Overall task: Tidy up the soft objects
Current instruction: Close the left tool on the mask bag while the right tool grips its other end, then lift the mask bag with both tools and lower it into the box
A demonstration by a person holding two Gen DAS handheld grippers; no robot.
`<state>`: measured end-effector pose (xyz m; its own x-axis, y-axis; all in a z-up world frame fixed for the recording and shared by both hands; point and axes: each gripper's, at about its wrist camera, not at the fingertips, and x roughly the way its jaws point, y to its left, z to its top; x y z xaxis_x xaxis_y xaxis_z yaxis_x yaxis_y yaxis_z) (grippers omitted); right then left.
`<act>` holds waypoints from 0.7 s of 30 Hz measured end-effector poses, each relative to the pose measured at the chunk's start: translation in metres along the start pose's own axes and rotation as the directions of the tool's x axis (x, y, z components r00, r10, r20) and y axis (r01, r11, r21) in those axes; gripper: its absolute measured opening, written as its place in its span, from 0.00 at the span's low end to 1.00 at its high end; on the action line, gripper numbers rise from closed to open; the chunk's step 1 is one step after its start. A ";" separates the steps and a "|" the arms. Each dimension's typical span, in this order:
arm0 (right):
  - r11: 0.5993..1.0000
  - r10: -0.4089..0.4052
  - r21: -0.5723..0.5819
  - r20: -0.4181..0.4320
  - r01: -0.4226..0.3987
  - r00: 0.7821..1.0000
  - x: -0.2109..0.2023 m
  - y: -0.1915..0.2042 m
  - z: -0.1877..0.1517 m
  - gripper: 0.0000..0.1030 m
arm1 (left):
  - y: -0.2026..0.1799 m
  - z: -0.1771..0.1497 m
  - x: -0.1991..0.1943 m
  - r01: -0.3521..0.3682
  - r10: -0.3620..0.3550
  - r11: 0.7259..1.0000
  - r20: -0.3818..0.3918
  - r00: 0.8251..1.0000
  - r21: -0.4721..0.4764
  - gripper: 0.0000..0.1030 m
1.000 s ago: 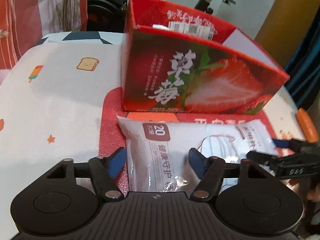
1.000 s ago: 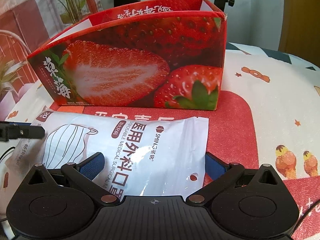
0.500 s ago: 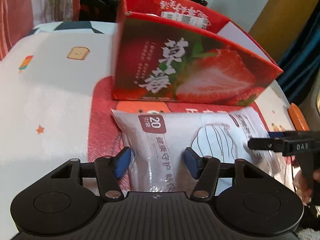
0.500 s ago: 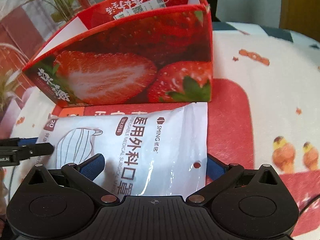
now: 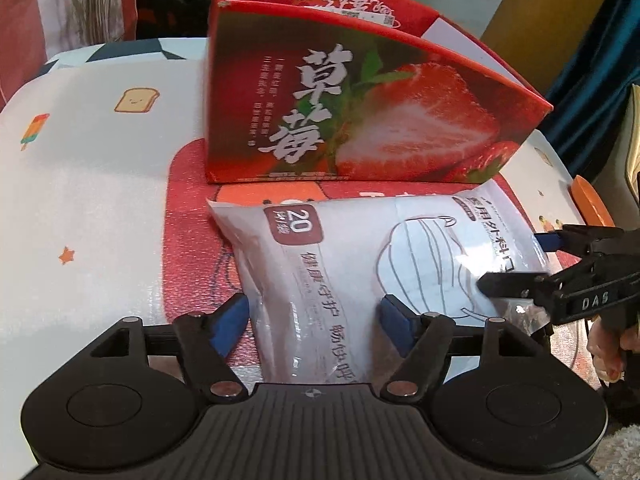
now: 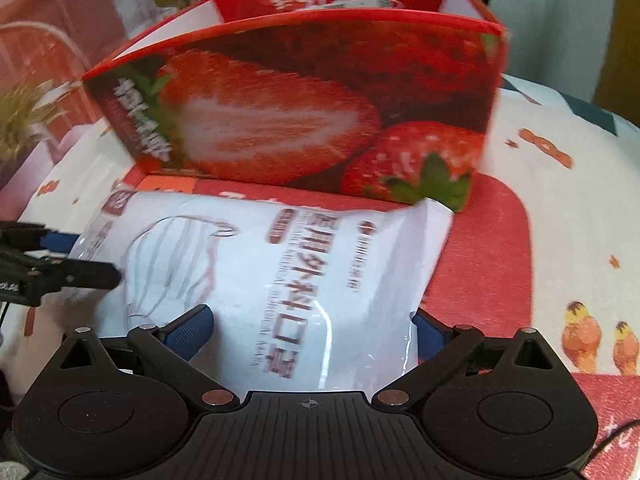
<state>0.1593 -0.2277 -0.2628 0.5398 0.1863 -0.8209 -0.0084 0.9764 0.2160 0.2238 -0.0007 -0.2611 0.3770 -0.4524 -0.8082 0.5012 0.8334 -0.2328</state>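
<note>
- The strawberry box (image 5: 360, 96) sits closer in both views than a second ago, so we judge the pack is on its way in.
- The mask pack (image 5: 360, 264) now tilts, its far edge raised off the worktop (image 5: 100, 184), just in front of the box; earlier it lay flat.
- Our left claw (image 5: 314, 316) straddles the pack's end, jaws opening, pads beside it.
- Our right claw (image 6: 312, 330) spans the other end, wide but closing; contact unclear.

White mask pack (image 6: 280, 280) lies before the strawberry box (image 6: 320, 104).
</note>
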 end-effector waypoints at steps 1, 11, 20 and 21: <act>1.000 0.008 -0.012 0.000 -0.008 1.000 0.000 0.003 0.000 0.91 | -0.002 0.000 0.000 0.001 -0.001 1.000 -0.002 1.000 -0.003 0.72; 0.999 0.037 -0.008 0.037 -0.036 0.999 -0.014 0.000 0.003 0.54 | -0.011 0.007 -0.024 -0.014 0.013 1.000 0.030 0.999 0.024 0.57; 0.999 0.035 -0.021 0.183 -0.031 0.983 -0.051 -0.006 0.000 0.27 | -0.005 -0.007 -0.051 0.004 0.001 0.999 0.133 0.991 -0.041 0.51; 0.999 0.039 -0.036 0.204 -0.033 0.978 -0.056 -0.004 -0.001 0.27 | -0.003 -0.008 -0.056 0.009 -0.001 0.999 0.152 0.988 -0.049 0.51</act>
<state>0.1283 -0.2420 -0.2180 0.6997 0.1981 -0.6864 -0.0566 0.9731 0.2232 0.1950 0.0244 -0.2197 0.4906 -0.4965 -0.7161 0.4654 0.8440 -0.2664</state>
